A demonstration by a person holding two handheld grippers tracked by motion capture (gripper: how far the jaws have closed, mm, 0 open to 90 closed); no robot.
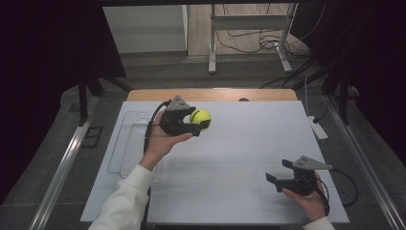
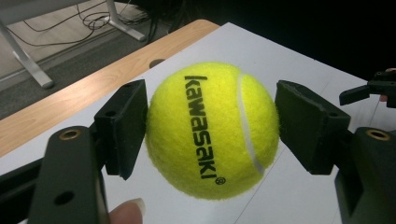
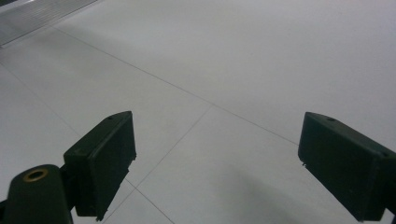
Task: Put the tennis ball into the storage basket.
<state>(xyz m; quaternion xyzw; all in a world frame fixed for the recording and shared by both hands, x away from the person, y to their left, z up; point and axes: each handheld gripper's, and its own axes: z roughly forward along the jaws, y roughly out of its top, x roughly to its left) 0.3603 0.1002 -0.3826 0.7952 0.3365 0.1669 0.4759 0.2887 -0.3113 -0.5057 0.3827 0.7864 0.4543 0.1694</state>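
Yellow felt marked "kawasaki" shows on the tennis ball (image 2: 212, 130), which the left gripper (image 1: 191, 125) clamps between both jaws and holds lifted above the white desk (image 1: 239, 158), toward its far edge and left of centre. The right gripper (image 1: 283, 173) sits near the desk's near right corner in the person's hand, its jaws spread wide with nothing between them. A clear tray (image 1: 125, 143) lies along the desk's left edge.

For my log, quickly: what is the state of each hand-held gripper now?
Left hand-held gripper: closed on the tennis ball.
Right hand-held gripper: open, holding nothing.
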